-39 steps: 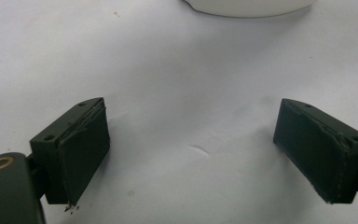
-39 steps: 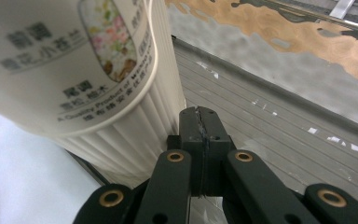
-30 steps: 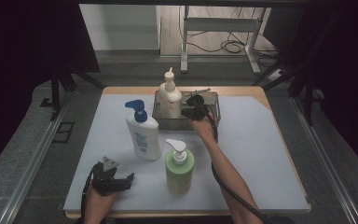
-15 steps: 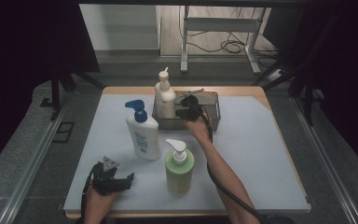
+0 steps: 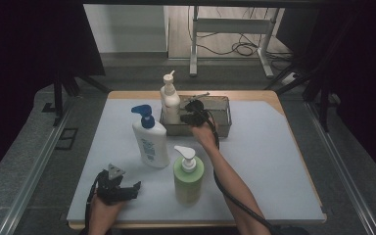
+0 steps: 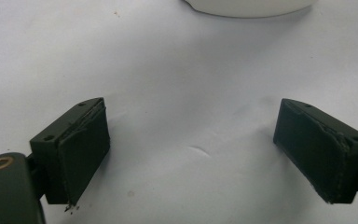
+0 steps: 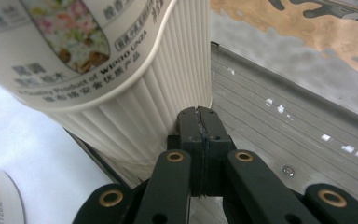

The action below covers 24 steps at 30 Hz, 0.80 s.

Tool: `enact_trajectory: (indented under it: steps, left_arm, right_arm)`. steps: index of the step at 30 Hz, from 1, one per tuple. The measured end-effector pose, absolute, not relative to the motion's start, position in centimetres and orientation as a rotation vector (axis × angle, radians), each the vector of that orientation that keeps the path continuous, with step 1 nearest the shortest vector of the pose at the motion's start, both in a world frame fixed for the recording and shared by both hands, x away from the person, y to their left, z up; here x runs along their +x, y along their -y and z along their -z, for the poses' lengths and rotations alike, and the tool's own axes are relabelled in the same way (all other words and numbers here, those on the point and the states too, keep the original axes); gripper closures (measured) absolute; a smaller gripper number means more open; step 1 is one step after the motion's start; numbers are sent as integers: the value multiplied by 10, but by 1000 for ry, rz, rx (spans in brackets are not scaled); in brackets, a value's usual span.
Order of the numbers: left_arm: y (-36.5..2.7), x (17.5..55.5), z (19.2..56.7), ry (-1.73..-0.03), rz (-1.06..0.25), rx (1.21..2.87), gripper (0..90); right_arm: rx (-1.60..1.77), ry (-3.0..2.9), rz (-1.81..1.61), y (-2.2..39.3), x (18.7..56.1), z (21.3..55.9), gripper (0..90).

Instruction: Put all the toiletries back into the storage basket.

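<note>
From the high view, the cream pump bottle [image 5: 170,100] stood upright in the left end of the metal basket [image 5: 220,128] at the table's far edge. The right gripper [image 5: 190,116] was just beside it, and the left gripper [image 5: 127,191] rested near the front-left corner.

In the left gripper view its jaws were spread wide over the bare white table [image 6: 186,88].

In the right gripper view the jaws were pressed together, tips against the cream pump bottle's [image 7: 135,102] ribbed base, pinching nothing.

Table [image 5: 274,161]: bottles [image 5: 149,139], metal basket [image 5: 220,122]
</note>
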<state>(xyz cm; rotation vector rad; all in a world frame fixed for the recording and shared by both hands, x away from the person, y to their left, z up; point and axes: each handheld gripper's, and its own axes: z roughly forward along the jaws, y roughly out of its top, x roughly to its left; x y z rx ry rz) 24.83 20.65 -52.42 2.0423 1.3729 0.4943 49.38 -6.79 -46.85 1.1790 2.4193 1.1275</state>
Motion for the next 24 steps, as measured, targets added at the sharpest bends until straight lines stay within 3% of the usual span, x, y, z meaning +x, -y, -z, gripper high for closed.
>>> enact_trajectory:
  steps: [24]
  left_arm:
    - [-206, 249, 524, -1376, -493, 2036, 101]
  right_arm:
    - [1207, -2445, -1174, 57, 494, 470, 899]
